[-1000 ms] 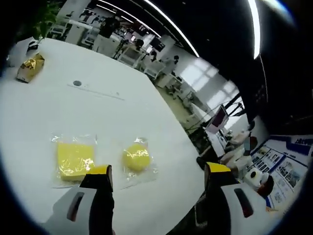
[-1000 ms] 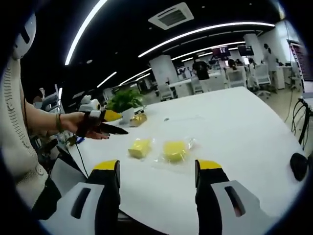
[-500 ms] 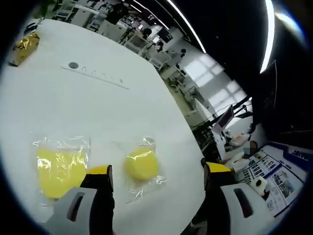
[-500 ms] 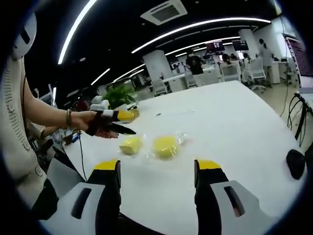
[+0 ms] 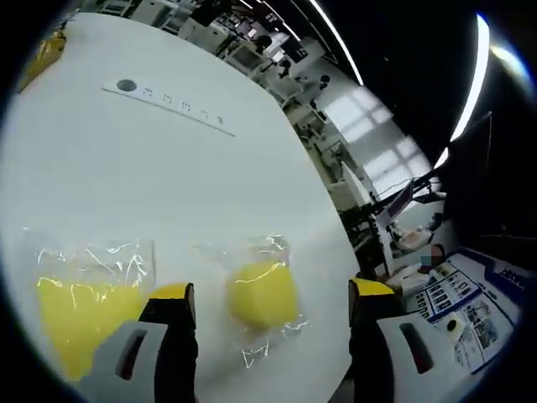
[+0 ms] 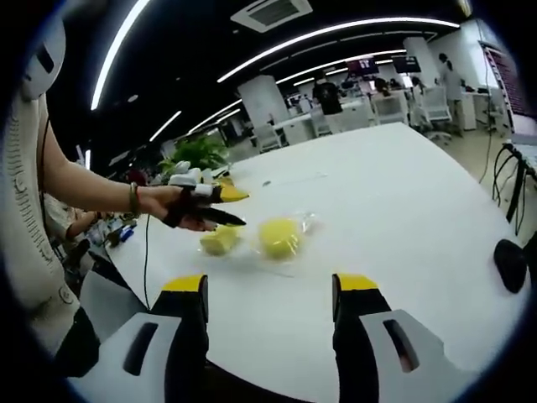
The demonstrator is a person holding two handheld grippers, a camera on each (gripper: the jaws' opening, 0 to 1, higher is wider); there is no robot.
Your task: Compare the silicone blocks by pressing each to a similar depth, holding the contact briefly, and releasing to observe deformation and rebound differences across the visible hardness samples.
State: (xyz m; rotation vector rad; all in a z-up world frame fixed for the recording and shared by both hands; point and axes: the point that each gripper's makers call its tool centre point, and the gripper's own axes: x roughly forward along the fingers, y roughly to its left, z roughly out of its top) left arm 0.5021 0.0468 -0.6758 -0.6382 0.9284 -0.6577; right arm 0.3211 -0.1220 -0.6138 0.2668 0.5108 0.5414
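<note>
Two yellow silicone blocks in clear bags lie on a white table [image 6: 394,193]. In the left gripper view the round block [image 5: 262,294] sits low between the jaws of my open left gripper [image 5: 270,295], and the square block [image 5: 80,315] lies to the left of them. In the right gripper view the square block [image 6: 218,242] and round block [image 6: 279,238] lie ahead of my open right gripper [image 6: 270,285], which holds nothing. A hand holds the left gripper [image 6: 237,208] just above the square block, its jaws apart.
A gold packet [image 5: 50,46] lies at the table's far corner, past a strip of marks [image 5: 168,101]. A potted plant [image 6: 197,155] stands at the table's far end. A black object [image 6: 509,264] sits off the table's right edge. People and desks fill the background.
The left gripper has come down and closer to the bagged blocks, which now look larger. In the right gripper view the hand with the left gripper has moved right, over the square block.
</note>
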